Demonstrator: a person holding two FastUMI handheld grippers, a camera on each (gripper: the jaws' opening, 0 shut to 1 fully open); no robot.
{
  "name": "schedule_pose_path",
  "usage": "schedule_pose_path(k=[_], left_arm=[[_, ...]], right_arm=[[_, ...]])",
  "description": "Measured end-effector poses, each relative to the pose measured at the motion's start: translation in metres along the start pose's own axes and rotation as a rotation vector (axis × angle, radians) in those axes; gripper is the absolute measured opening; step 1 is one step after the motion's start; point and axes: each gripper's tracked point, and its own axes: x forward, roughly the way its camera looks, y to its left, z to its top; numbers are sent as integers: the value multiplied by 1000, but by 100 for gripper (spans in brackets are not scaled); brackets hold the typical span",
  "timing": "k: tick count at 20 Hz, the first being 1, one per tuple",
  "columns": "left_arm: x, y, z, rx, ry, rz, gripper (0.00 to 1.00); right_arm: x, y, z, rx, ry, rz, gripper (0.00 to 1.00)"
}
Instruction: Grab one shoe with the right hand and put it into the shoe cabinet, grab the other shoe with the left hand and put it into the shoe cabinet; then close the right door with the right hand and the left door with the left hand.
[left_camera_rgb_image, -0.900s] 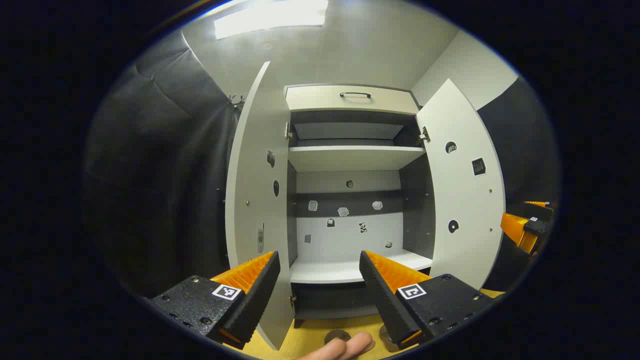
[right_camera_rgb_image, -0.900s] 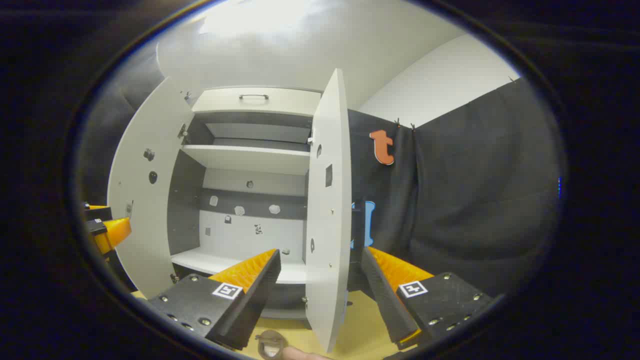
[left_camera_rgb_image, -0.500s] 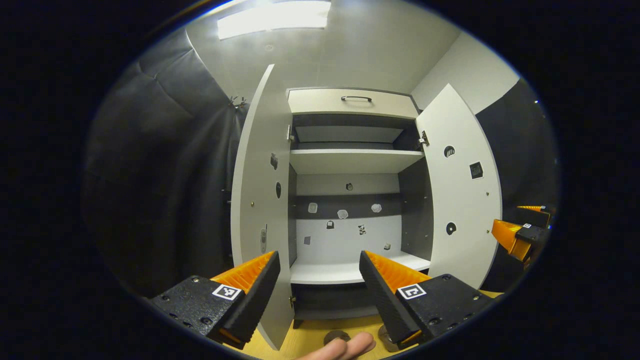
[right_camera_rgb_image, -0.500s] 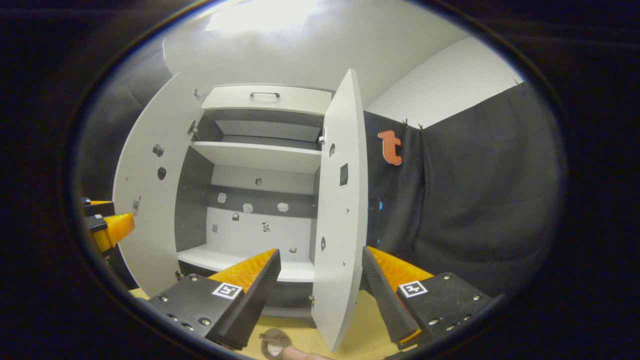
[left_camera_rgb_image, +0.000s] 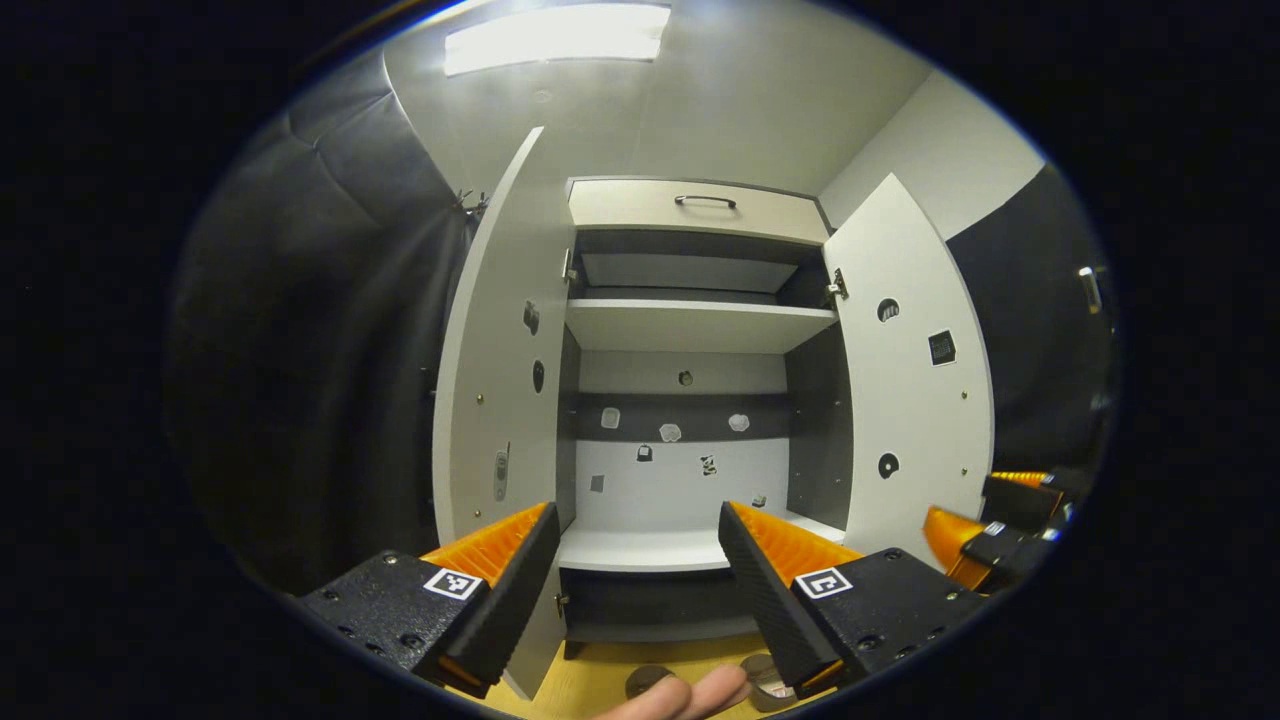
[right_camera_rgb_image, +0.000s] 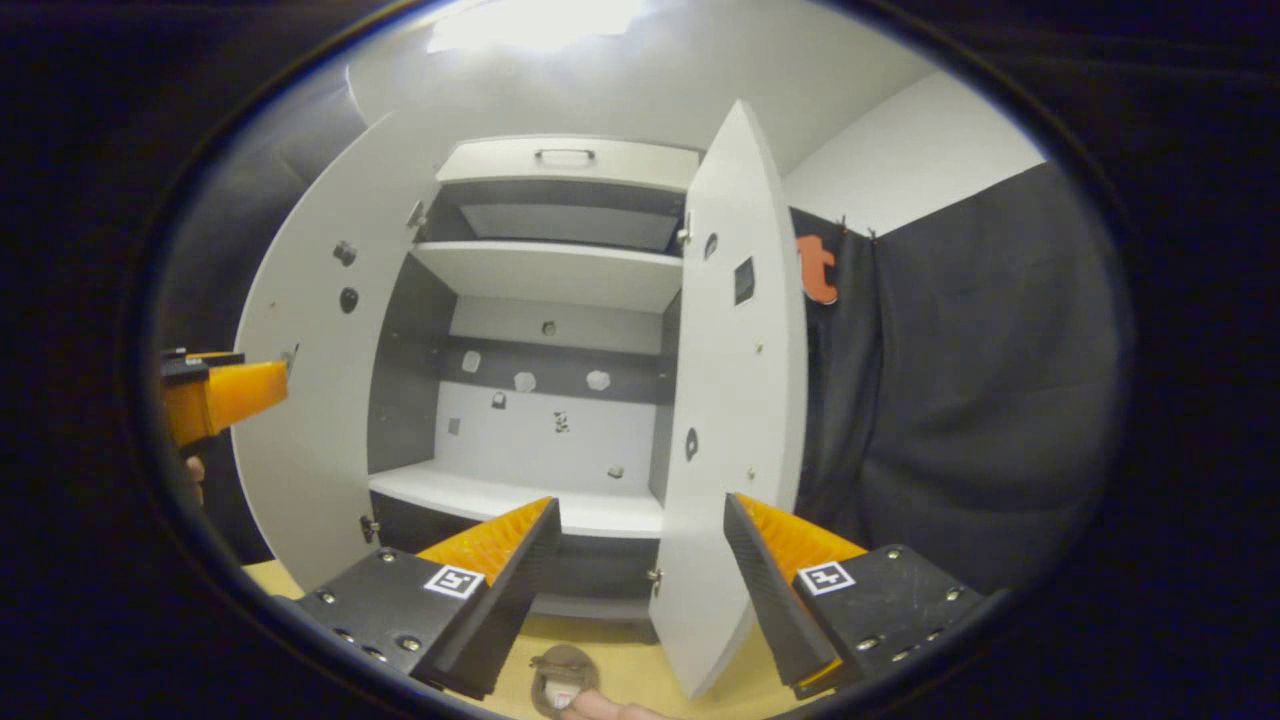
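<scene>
In the left gripper view, our left gripper (left_camera_rgb_image: 635, 560) hung in front of the cabinet (left_camera_rgb_image: 690, 205) with its fingers spread wide and nothing between them. Both doors stood open: the left door (left_camera_rgb_image: 500, 400) swung out just beyond our left finger, the right door (left_camera_rgb_image: 915, 400) off to the other side. The shelves we could see held no shoes, and the lower shelf (left_camera_rgb_image: 650, 550) lay bare straight ahead between the fingertips, so we judged that neither shoe had been put away and neither door closed; the whole task looked to be ahead of us. Low at the frame's edge, below the fingers, we saw a fingertip (left_camera_rgb_image: 700, 692) and some dark rounded shapes on the yellow floor (left_camera_rgb_image: 600, 685), too cut off to name. At the far right edge the right gripper (left_camera_rgb_image: 985, 545) showed, near the right door's lower corner. In the right gripper view, our right gripper (right_camera_rgb_image: 640, 560) likewise had its fingers parted and empty. The right door (right_camera_rgb_image: 735, 400) stood edge-on between them, its lower corner reaching down into the gap without touching either finger that we could tell. The left door (right_camera_rgb_image: 310, 400) hung open farther off, with the left gripper (right_camera_rgb_image: 215, 395) beside it. A small brownish object (right_camera_rgb_image: 562, 680) sat on the floor below the fingers; we could not tell whether it was a shoe.
</scene>
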Motion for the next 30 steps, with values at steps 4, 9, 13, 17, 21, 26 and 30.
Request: schedule_pose_path(k=[4, 9, 13, 17, 21, 26, 30], left_arm=[[11, -12, -22, 1, 14, -22, 98], [31, -15, -57, 2, 45, -33, 98], [47, -13, -77, 12, 45, -22, 98], [63, -14, -94, 17, 52, -48, 98], [74, -7, -97, 29, 49, -47, 97], [81, -22, -101, 19, 40, -133, 97], [101, -21, -114, 19, 62, -130, 96]], right_arm=[[16, 21, -66, -35, 81, 39, 99], [24, 48, -167, -86, 212, 84, 98], [17, 73, -268, -49, 415, 141, 99], [10, 92, -318, -23, 530, 203, 99], [-2, 108, -349, 14, 616, 214, 90], [0, 121, -374, 39, 692, 221, 80], [10, 132, -393, 64, 741, 207, 70]])
